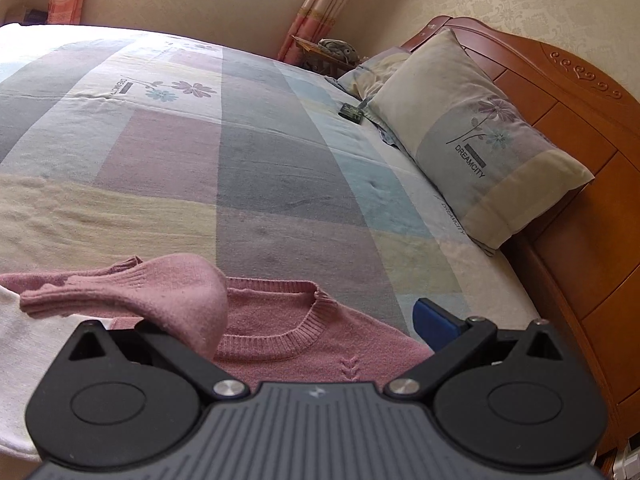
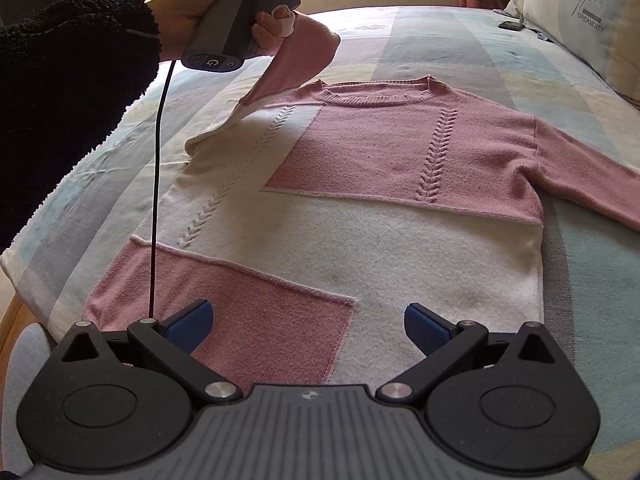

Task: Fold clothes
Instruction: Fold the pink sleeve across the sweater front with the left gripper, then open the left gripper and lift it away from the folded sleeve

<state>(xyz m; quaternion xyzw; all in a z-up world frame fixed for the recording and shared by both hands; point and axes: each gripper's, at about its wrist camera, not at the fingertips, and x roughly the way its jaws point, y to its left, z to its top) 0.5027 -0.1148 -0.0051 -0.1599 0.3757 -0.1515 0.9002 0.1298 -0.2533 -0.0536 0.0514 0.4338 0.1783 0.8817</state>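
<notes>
Lying flat across a patchwork bedsheet (image 2: 460, 40) in faded pastel blocks: knitted pink-and-cream sweater (image 2: 360, 184), ribbed round neck, braided cable lines down the front. Draping over the left gripper (image 1: 320, 320), blue-padded, one sleeve (image 1: 180, 292); grip unclear, one finger hidden. Hovering over the hem, right gripper (image 2: 308, 324), spread wide, holding nothing.

Black fleece sleeve (image 2: 60, 80), grey handle (image 2: 220, 28), black cable (image 2: 158, 184), blue-padded jaws
</notes>
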